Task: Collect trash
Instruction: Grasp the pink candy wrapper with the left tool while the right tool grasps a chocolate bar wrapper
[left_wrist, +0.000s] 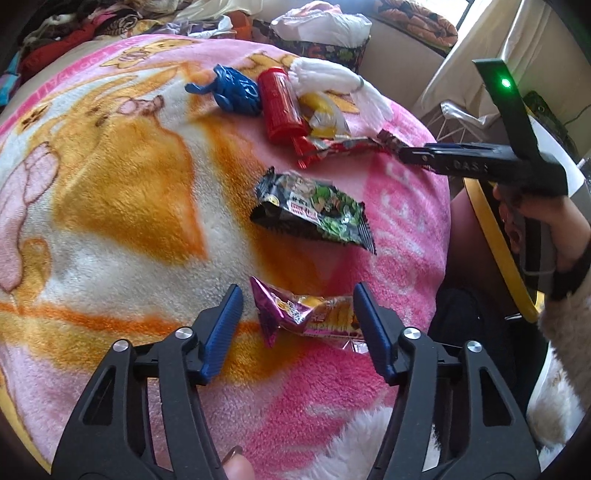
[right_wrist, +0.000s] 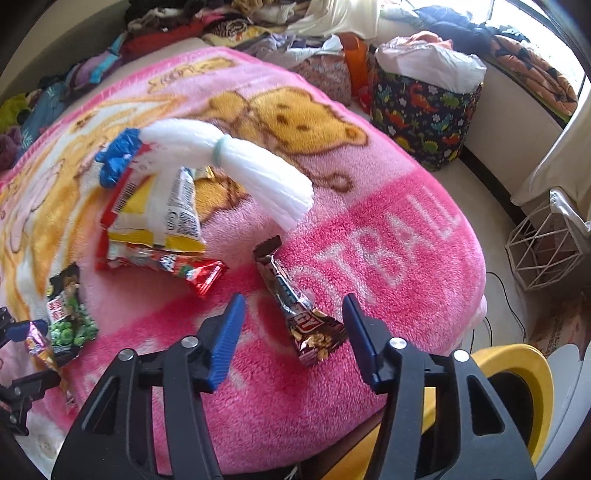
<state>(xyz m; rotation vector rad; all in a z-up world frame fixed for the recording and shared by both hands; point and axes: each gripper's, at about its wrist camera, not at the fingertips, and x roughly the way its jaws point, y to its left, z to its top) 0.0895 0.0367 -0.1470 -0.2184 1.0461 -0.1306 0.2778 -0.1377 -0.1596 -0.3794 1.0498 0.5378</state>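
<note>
Several wrappers lie on a pink cartoon blanket (left_wrist: 110, 192). My left gripper (left_wrist: 297, 295) stands open over a purple snack wrapper (left_wrist: 314, 317); the wrapper lies between the blue fingers (left_wrist: 221, 332), close to the right one. My right gripper (right_wrist: 293, 301) is open around a brown chocolate bar wrapper (right_wrist: 295, 306), with its pads clear of the foil. A green-and-black snack packet (left_wrist: 314, 210) lies in the middle. Further back lie a red tube (left_wrist: 280, 107), a red wrapper (right_wrist: 184, 267), a yellow-white packet (right_wrist: 155, 210) and a blue plastic bag (left_wrist: 232, 92).
A bundle of white string (right_wrist: 229, 166) lies across the blanket. A yellow-rimmed bin (right_wrist: 517, 369) stands below the bed's edge at the right. A dinosaur-print basket (right_wrist: 424, 110) and a white wire basket (right_wrist: 543, 247) stand on the floor. Piled clothes line the back.
</note>
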